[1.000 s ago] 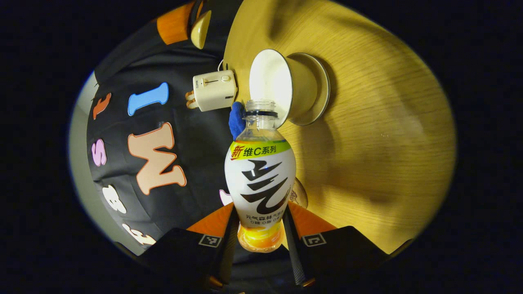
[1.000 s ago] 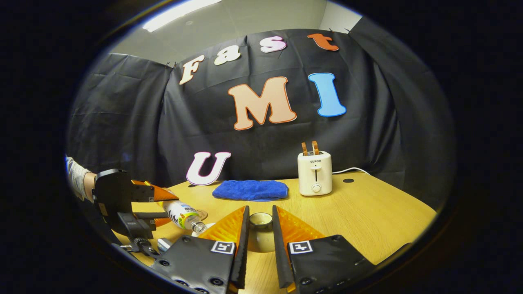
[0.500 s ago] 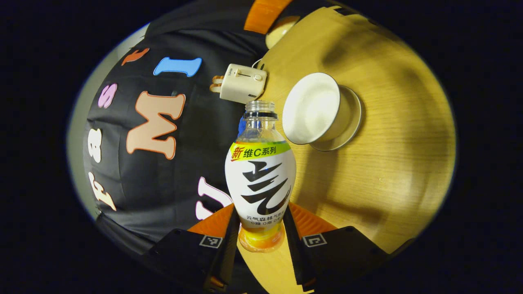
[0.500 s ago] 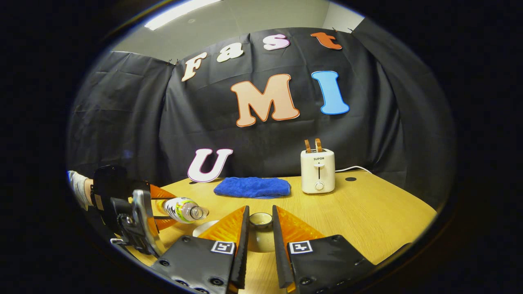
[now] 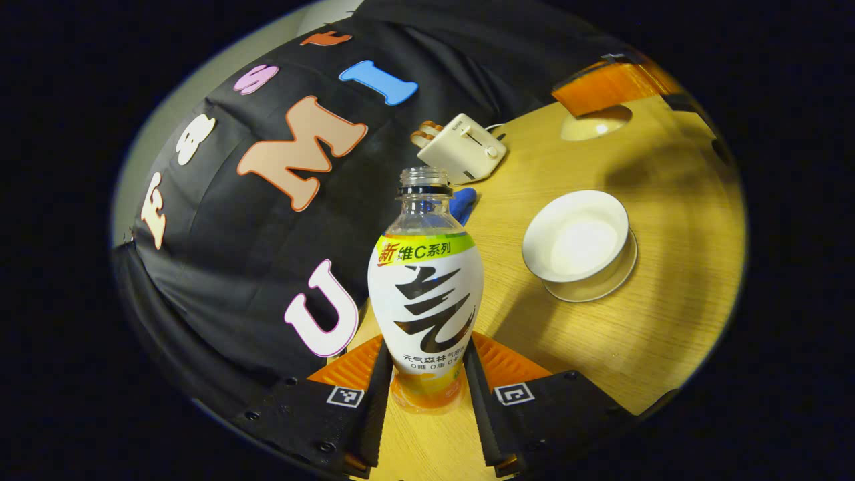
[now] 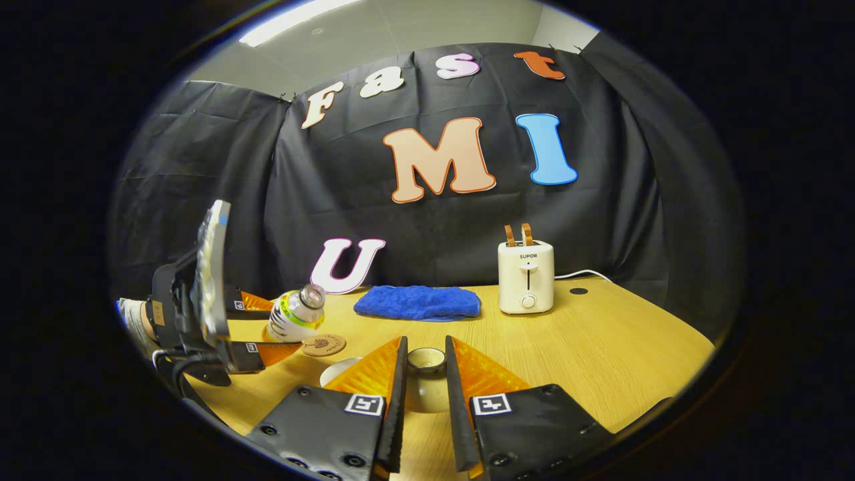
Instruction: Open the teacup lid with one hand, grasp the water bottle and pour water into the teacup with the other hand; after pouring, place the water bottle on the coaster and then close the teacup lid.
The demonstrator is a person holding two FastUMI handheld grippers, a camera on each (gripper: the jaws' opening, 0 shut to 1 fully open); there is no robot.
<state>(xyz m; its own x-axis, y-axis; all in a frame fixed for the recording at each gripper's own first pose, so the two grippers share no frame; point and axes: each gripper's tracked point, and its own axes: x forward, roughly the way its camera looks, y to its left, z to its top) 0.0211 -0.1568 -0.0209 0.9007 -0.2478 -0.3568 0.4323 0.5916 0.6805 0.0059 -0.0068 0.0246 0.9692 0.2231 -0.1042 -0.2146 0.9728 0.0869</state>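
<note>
My left gripper [image 5: 425, 347] is shut on a capless drink bottle [image 5: 425, 294] with a white label, held around its lower body. The white teacup [image 5: 578, 239] stands uncovered on its saucer to the right of the bottle, apart from it. In the right gripper view the left gripper [image 6: 277, 327] holds the bottle [image 6: 297, 312] tilted, mouth up, just above the round brown coaster [image 6: 324, 345]. My right gripper [image 6: 425, 344] is shut on the cream teacup lid [image 6: 426, 374], above the table beside the teacup's rim [image 6: 336, 371]. That lid [image 5: 594, 123] also appears at upper right in the left gripper view.
A cream toaster [image 6: 526, 277] stands at the back of the wooden table [image 6: 601, 354], with a folded blue cloth [image 6: 417, 302] to its left. A sleeved hand [image 6: 133, 317] holds the left gripper at the table's left edge.
The bottle has swung from lying level with its mouth over the teacup to tilted mouth-up, and moved left to above the coaster. The right gripper and lid have hardly moved.
</note>
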